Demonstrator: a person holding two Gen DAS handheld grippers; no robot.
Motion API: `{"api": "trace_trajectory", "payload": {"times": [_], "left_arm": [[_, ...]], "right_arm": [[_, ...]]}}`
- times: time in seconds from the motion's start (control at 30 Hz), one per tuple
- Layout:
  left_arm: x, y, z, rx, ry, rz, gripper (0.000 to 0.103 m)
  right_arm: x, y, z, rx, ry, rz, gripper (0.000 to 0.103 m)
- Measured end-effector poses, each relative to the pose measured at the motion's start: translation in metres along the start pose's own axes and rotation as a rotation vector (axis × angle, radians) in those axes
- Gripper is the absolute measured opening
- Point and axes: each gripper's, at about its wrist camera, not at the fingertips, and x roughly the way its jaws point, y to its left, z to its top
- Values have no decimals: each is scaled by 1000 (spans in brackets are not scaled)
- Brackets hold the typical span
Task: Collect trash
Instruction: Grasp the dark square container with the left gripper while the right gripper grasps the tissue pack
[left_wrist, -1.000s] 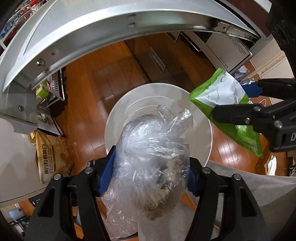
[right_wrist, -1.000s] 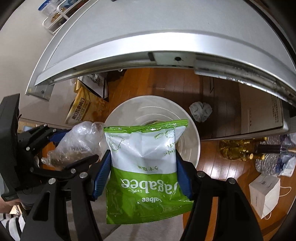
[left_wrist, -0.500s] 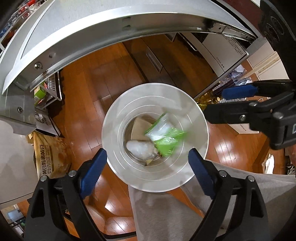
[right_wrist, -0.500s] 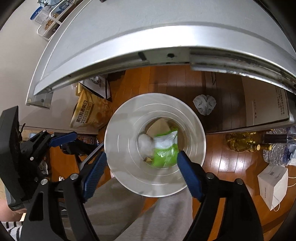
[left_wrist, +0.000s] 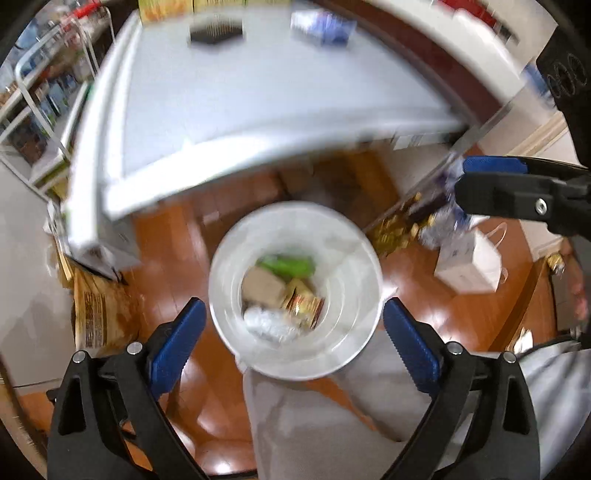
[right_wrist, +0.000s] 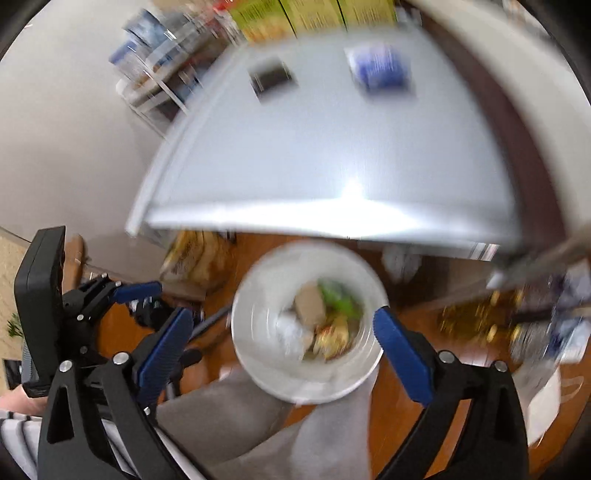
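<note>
Hanging above the white bin (left_wrist: 364, 258), left gripper (left_wrist: 293, 334) and right gripper (right_wrist: 282, 334) had just spread wide, nothing between them; green snack bag (left_wrist: 286, 266) and clear plastic bag (left_wrist: 266, 325) lay inside.

Bright, motion-blurred, fisheye-warped edges, floor glare
</note>
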Motion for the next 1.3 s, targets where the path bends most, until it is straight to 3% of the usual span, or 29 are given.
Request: {"api": "trace_trajectory", "payload": {"times": [0.07,0.13,0.27,0.4,0.53,0.63,0.73,0.93,1.23,1.3], "left_arm": [[-26,-1,11,4,-84,15,101],[-50,1,26,5,-183,71,101],[-72,21,63,-28,-308,186,101],[-66,44,108,-39,-336,202,101],[-42,61,148,5,-312,190,101],[-18,68,172,35,-259,211,101],[10,72,193,83,-196,181,101],[56,68,210,196,-119,159,101],[93,66,224,213,-79,89,101],[96,65,226,222,-86,67,89]], "right_arm": [[-22,4,13,-40,-77,-36,98],[-39,10,33,-90,-153,-83,98],[-48,18,74,-189,-261,-194,98],[-27,17,120,-240,-270,-273,98],[5,7,159,-268,-228,-332,98],[31,-2,177,-275,-176,-374,98],[53,-12,190,-275,-130,-383,98],[82,-31,209,-226,-54,-362,98],[105,-56,225,-136,-3,-312,98],[105,-58,224,-125,0,-291,87]]}}
